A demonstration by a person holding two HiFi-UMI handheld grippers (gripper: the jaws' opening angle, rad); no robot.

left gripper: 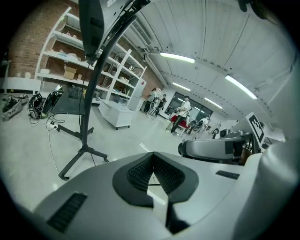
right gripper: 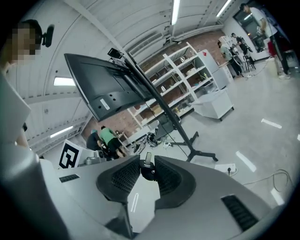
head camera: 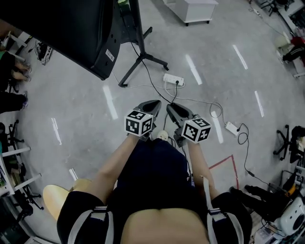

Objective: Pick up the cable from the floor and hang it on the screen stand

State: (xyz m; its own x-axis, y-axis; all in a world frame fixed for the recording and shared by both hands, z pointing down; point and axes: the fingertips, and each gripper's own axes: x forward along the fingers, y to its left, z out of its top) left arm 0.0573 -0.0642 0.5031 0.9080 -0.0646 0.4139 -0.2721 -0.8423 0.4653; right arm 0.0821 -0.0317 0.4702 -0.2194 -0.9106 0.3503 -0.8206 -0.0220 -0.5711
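Cable end [right gripper: 147, 170] between jaws of right tool [right gripper: 146, 158]

Grey floor [head camera: 86, 109] with power strip [head camera: 173, 79], stand legs [head camera: 153, 59]

A: Position of screen stand [head camera: 141, 56]?

B: Upper left, on the floor [head camera: 86, 109]; on top of it, overhanging leftward: screen [head camera: 62, 33]; farther back and to the right: cabinet [head camera: 195, 9].

A: Floor items before the stand?

B: Just right of the stand's feet: power strip [head camera: 173, 79]; farther right and nearer: second socket block [head camera: 232, 127]; between the two: loose leads [head camera: 209, 103]; nearest, below the block: taped corner mark [head camera: 224, 163].

A: Gripper placement?

B: Side by side, close together, nearer than the power strip: left gripper [head camera: 153, 106], right gripper [head camera: 171, 109]; between the right gripper's jaws: plug end of cable [right gripper: 147, 170].
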